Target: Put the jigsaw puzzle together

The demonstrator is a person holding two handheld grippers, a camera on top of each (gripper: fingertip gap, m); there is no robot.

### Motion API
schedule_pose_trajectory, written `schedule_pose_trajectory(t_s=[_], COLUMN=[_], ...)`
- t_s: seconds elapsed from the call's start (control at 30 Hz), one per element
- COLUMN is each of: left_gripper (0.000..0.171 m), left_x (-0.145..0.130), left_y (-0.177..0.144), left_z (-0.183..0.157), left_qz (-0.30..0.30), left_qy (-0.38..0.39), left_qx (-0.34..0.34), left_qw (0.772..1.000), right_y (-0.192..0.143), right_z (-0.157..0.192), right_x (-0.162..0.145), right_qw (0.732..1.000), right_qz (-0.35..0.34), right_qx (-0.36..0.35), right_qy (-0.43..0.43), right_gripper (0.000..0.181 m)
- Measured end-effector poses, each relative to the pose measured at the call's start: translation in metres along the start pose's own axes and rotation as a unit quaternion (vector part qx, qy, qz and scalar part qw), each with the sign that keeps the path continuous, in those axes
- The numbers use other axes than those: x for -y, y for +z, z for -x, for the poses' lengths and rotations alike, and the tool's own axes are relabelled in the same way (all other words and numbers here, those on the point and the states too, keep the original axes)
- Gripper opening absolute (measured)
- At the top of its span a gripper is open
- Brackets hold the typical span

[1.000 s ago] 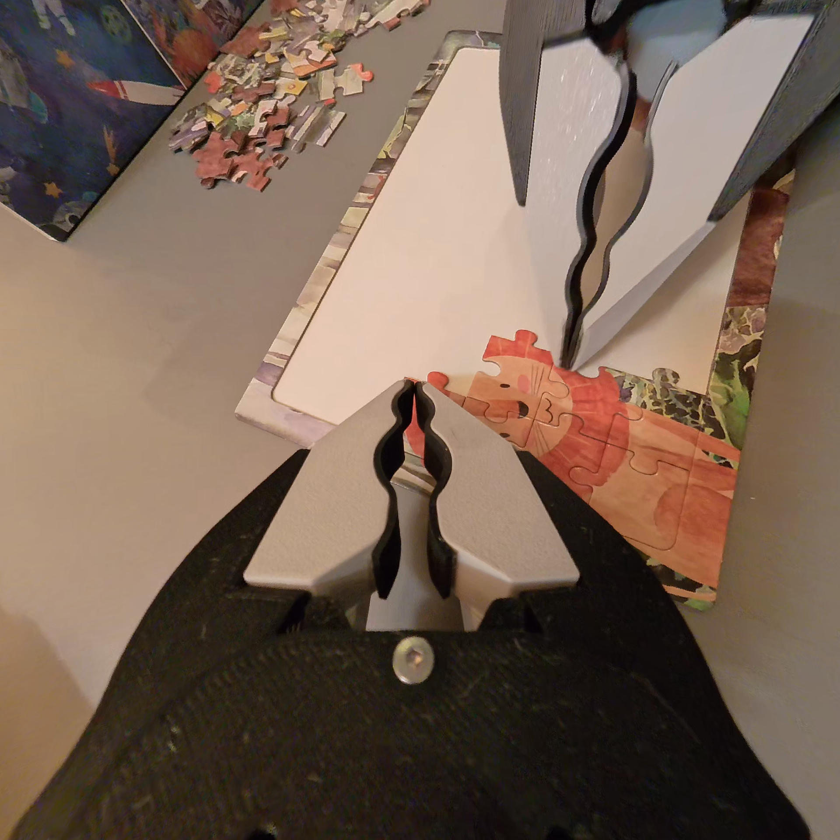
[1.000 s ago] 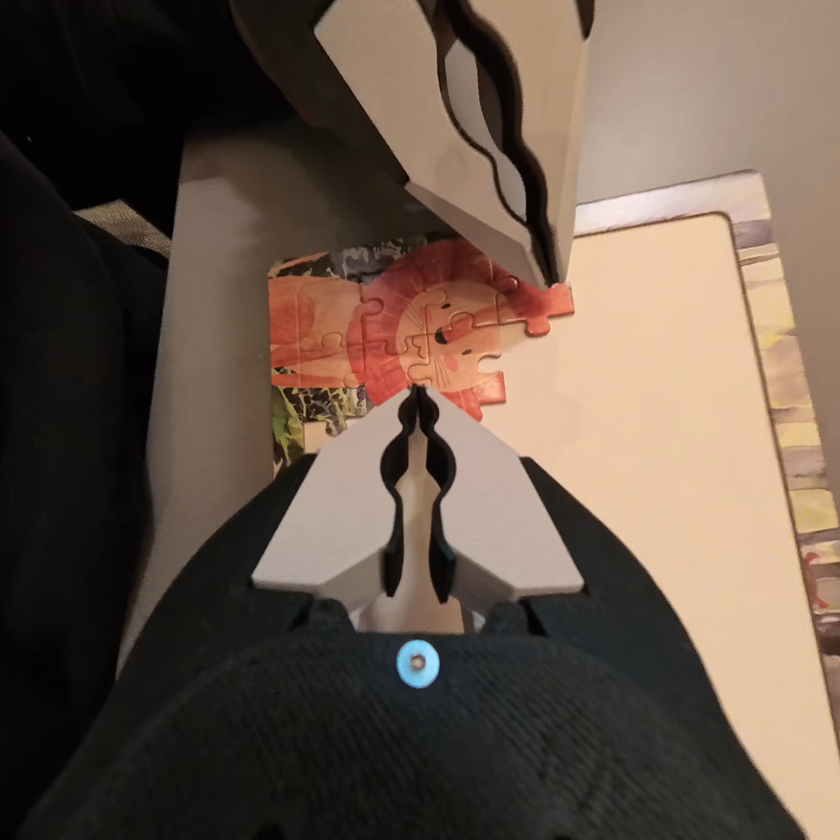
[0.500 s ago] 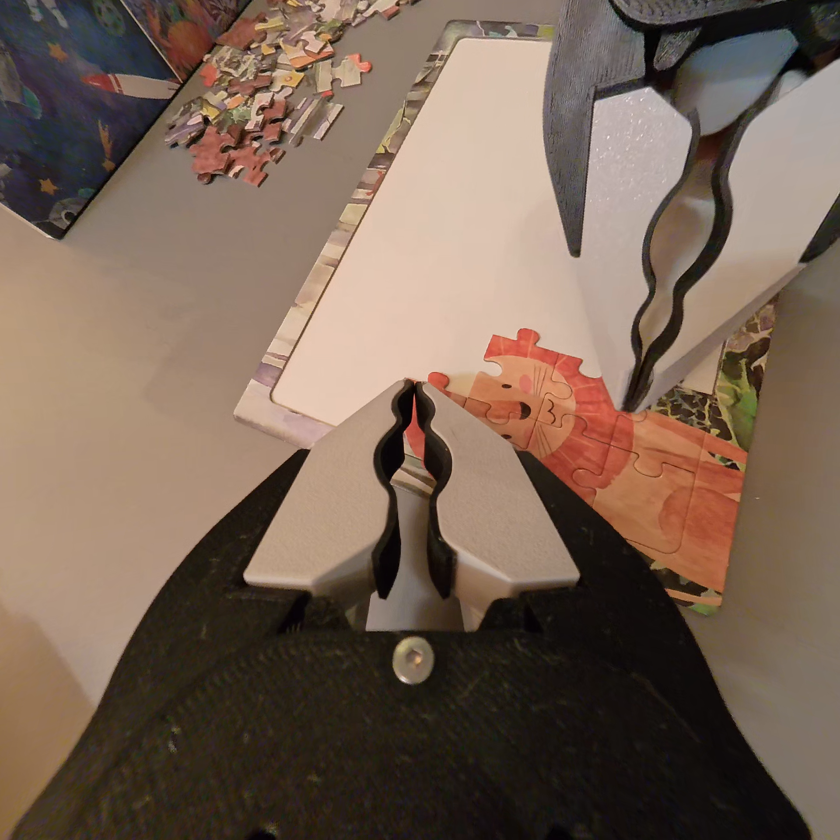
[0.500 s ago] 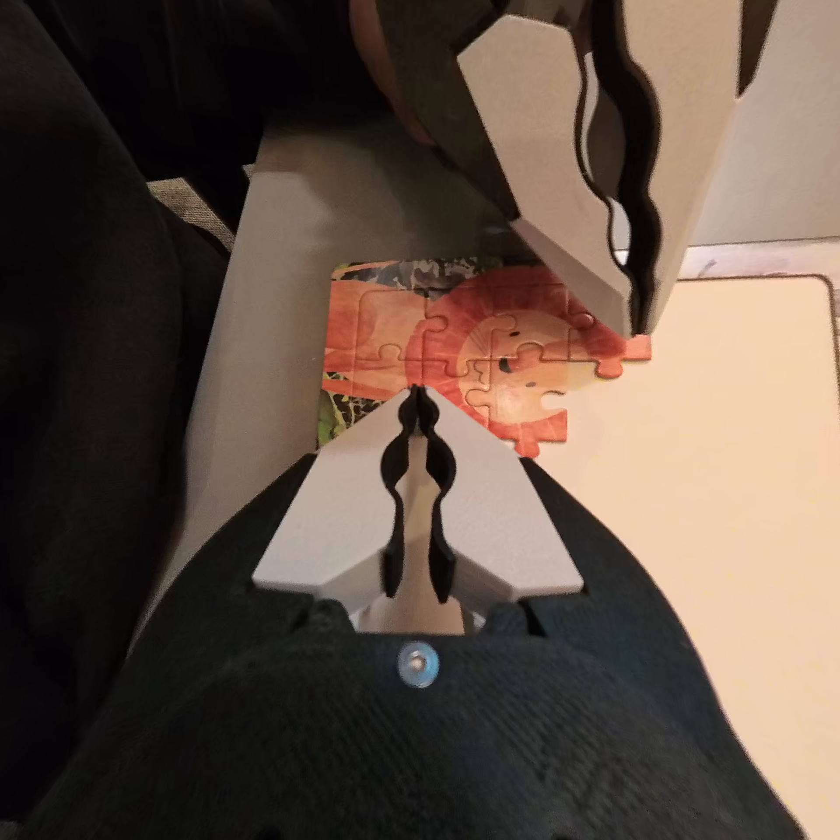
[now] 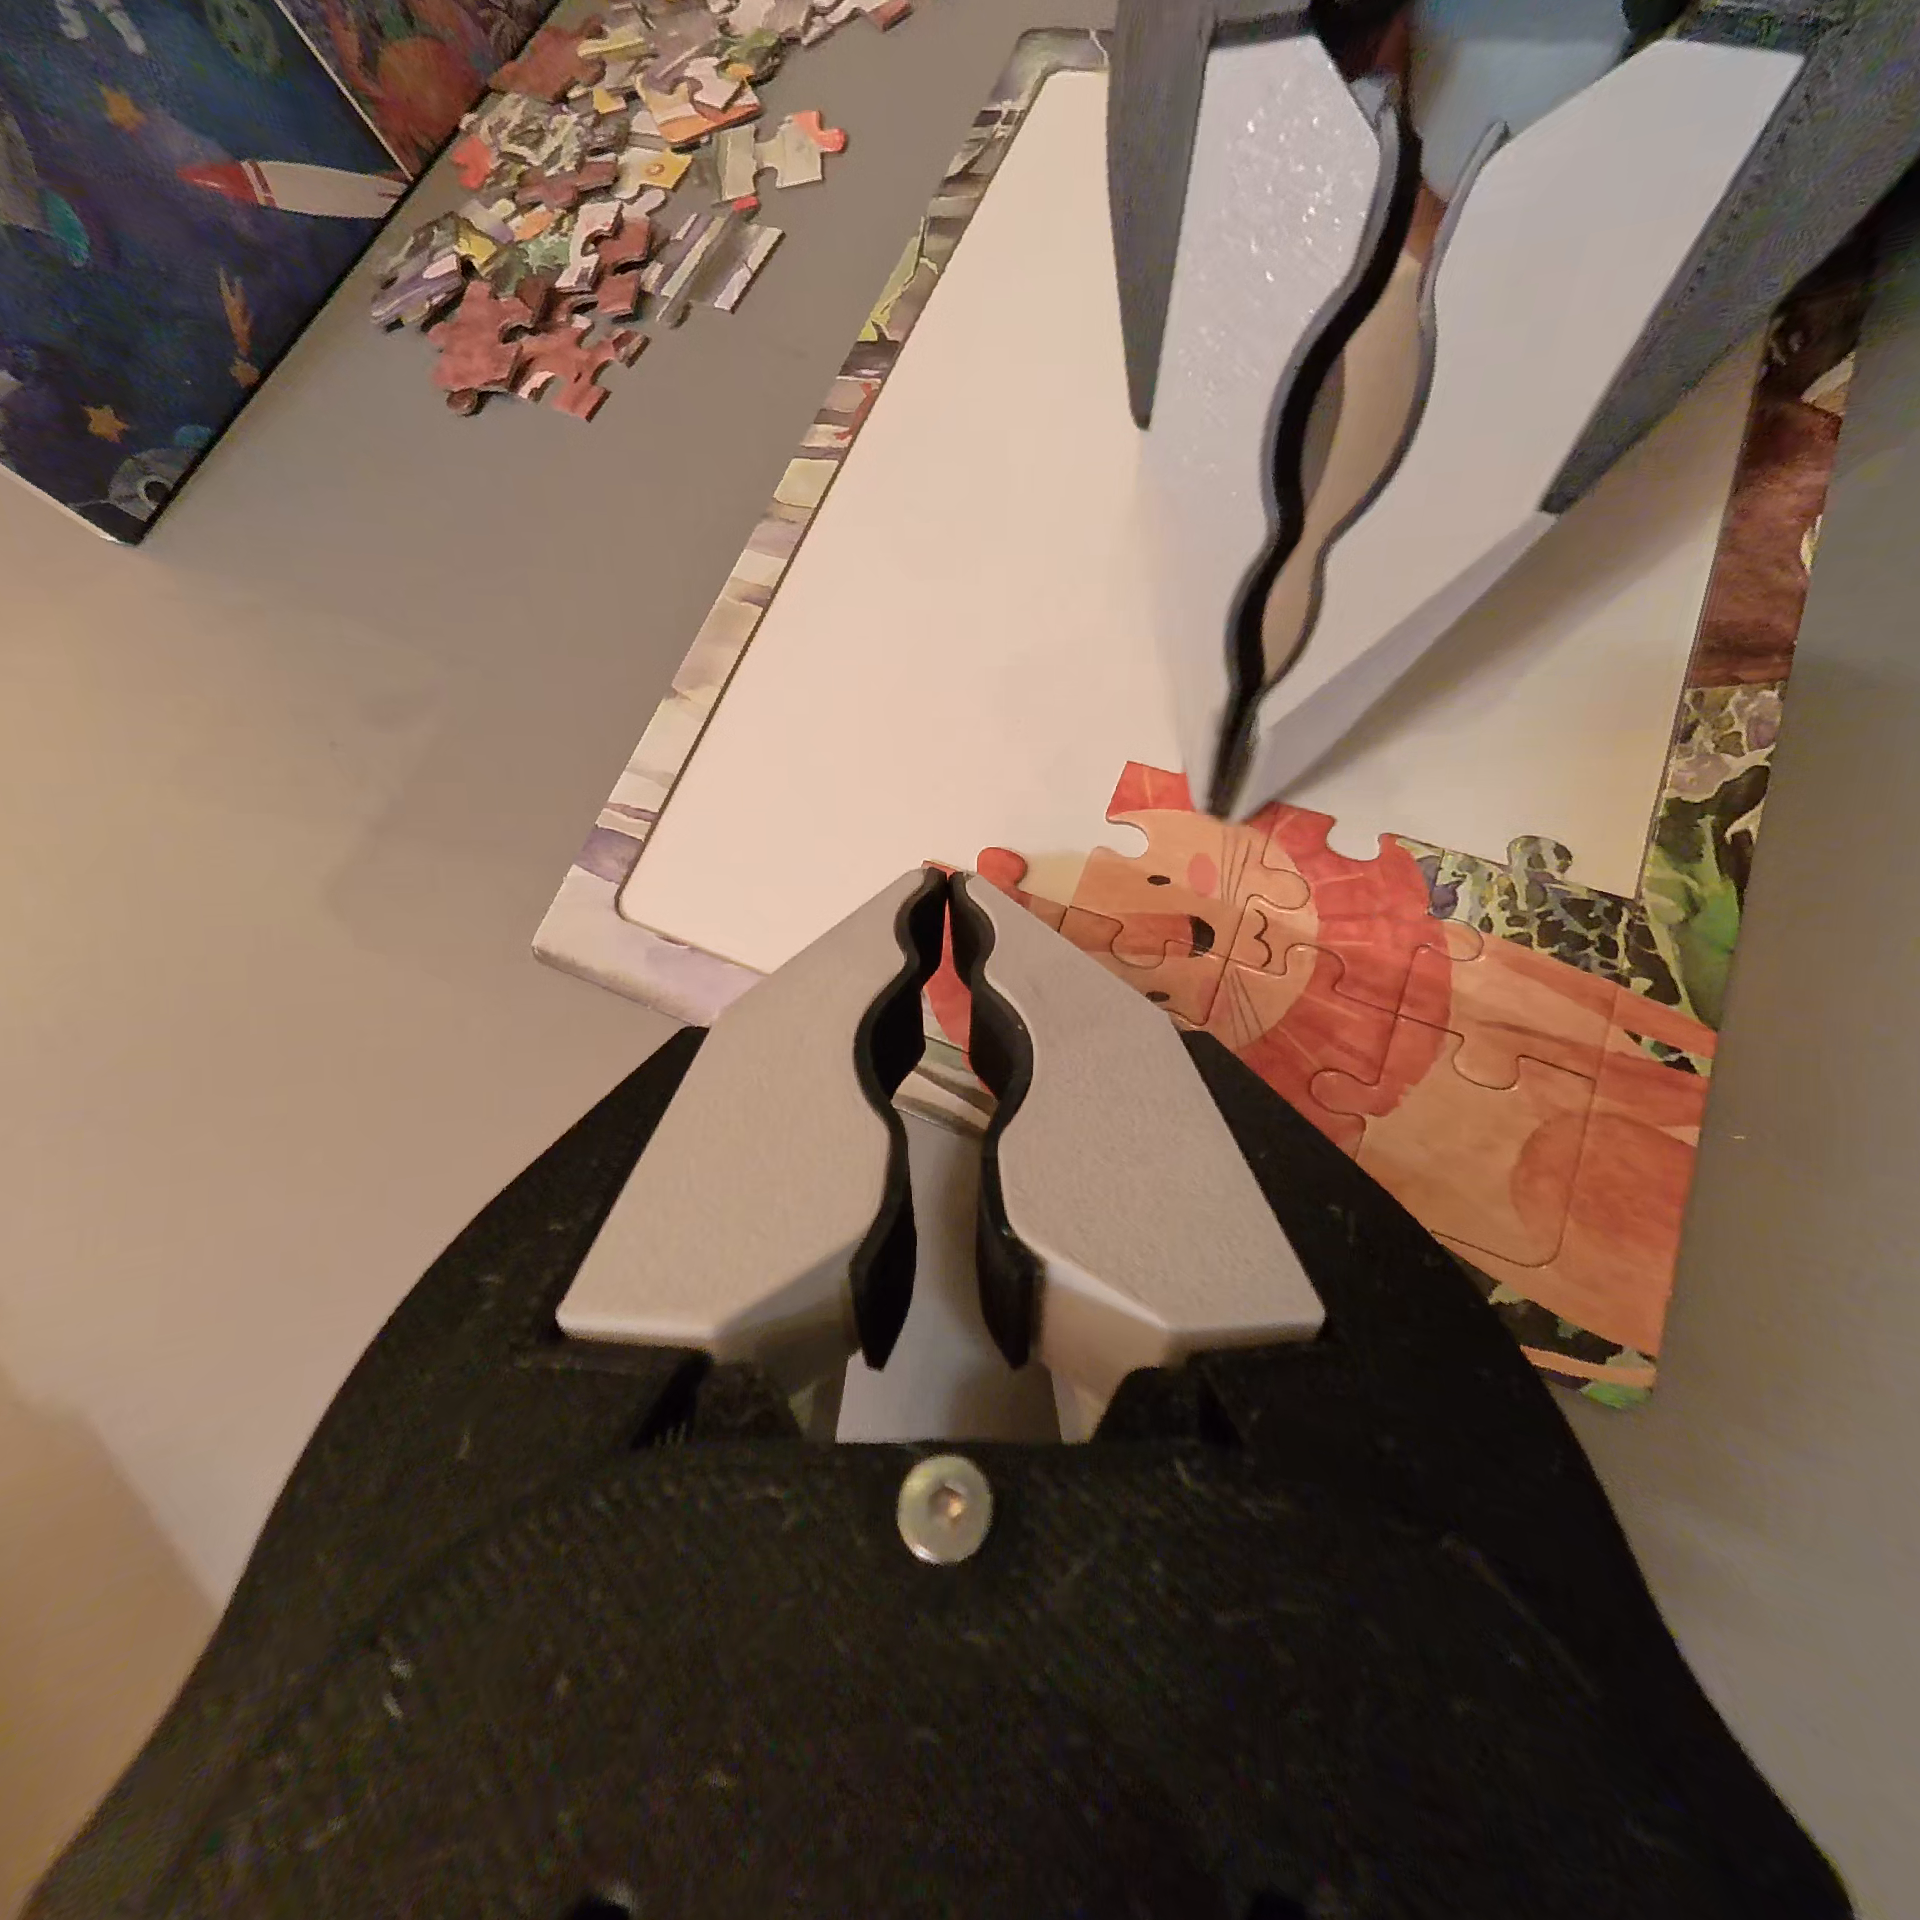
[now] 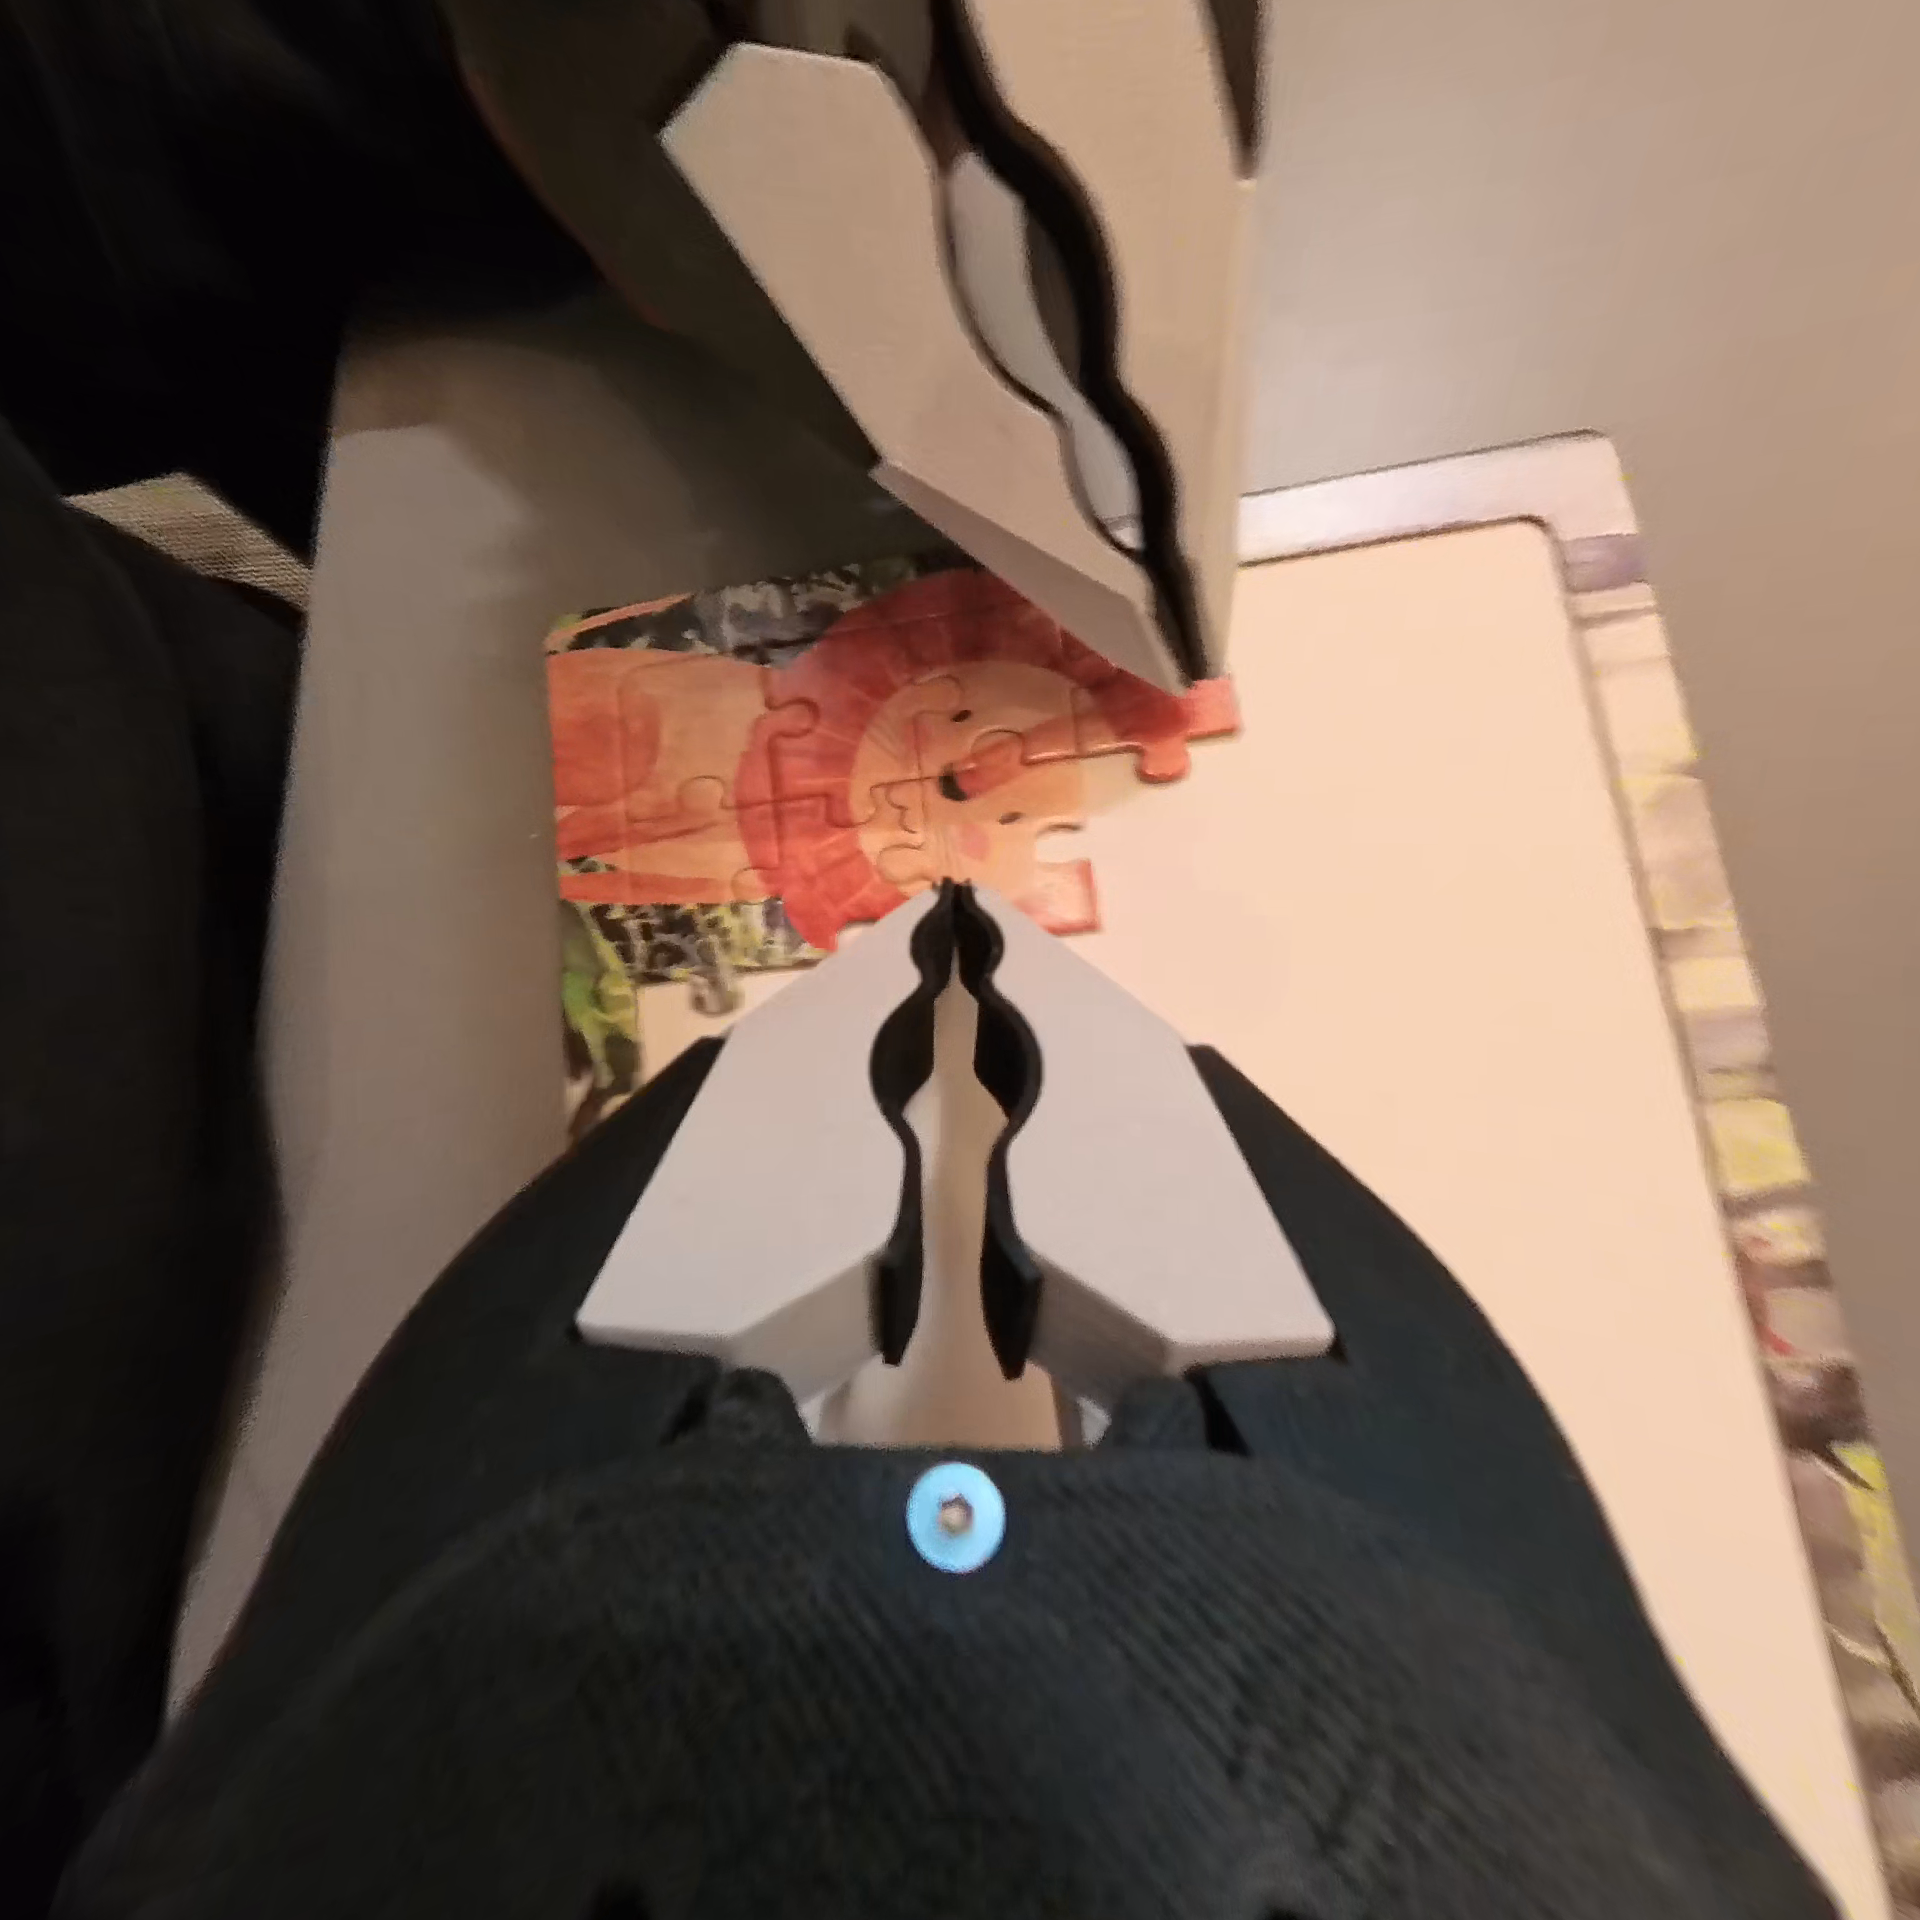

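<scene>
Orange lion puzzle (image 5: 1382, 997) partly hidden behind closed left gripper (image 5: 948, 883).

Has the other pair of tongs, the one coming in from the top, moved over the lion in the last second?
Yes. The right tongs swung out toward the lion's body, then back to its face.

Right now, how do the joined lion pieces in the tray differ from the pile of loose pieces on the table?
The lion section lies flat and interlocked, face up, inside the tray; the loose pile sits outside it on the grey table, overlapping and unsorted. The lion section is mostly orange; the loose pile mixes maroon, grey and yellow. Both are cardboard jigsaw pieces.
</scene>
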State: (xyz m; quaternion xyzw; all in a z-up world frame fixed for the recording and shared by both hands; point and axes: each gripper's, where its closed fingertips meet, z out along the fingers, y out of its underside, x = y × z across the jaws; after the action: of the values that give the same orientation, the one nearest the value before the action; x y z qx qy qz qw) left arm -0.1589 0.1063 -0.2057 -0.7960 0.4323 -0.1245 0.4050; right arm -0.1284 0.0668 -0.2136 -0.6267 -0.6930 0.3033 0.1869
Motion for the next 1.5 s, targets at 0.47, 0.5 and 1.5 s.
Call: schedule_pose_trajectory(t_s=[0.47,0.5,1.5], left_gripper=[0.0,0.0,0.0], left_x=[0.001,0.002,-0.012], left_y=[-0.001,-0.002,-0.022], left_z=[0.001,0.001,0.06], left_qz=[-0.006,-0.008,-0.026], left_qy=[-0.003,-0.005,-0.103], left_qx=[0.002,0.002,0.115], left_qw=[1.0,1.0,0.988], right_y=[-0.002,-0.001,-0.036], right_z=[0.001,0.005,-0.029], right_x=[0.004,0.003,0.029], right_qw=[1.0,1.0,0.978], right_qz=[-0.013,-0.01,-0.134], right_qx=[0.01,0.019,-0.138], right_qy=[0.019,0.018,-0.084], right_gripper=[0.0,0.0,0.008])
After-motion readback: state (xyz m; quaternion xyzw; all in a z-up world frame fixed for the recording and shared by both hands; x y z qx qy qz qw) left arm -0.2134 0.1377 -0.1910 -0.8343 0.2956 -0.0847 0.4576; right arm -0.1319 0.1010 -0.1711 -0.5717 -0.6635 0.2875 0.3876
